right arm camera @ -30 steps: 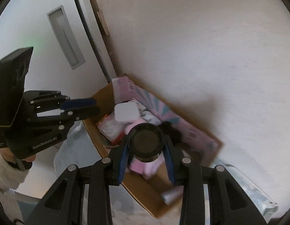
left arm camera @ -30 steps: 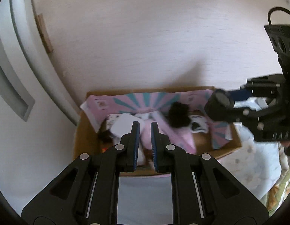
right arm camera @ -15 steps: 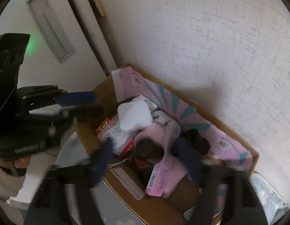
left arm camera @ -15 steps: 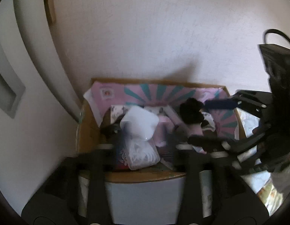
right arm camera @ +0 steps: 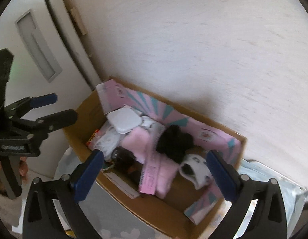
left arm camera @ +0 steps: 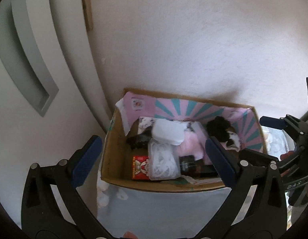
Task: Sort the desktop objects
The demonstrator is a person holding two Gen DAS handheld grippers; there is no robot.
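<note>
A cardboard box (left arm camera: 154, 187) (right arm camera: 134, 209) with a pink and teal lining stands against the wall. In it lie a white case (left arm camera: 168, 133) (right arm camera: 125, 119), a black fluffy item (left arm camera: 217, 127) (right arm camera: 174, 141), a pink package (right arm camera: 152, 171), a red packet (left arm camera: 140, 167) and a black round jar (right arm camera: 122, 156) (left arm camera: 188, 163). My left gripper (left arm camera: 152, 145) (right arm camera: 58, 107) hangs over the box's near side, its jaws opening wide with nothing between them. My right gripper (right arm camera: 155, 155) hangs over the box, jaws opening too, the jar lying free below its left finger.
A white textured wall (left arm camera: 193, 39) rises right behind the box. A pale door with a recessed handle (left arm camera: 34, 83) stands to the left. The box rests on a light patterned cloth (left arm camera: 164, 209). A black and white sock (right arm camera: 193, 169) lies in the box's right end.
Both grippers went from nearly shut to wide open. The right one let go of the black round jar, which now lies in the box. Both views have rolled.
</note>
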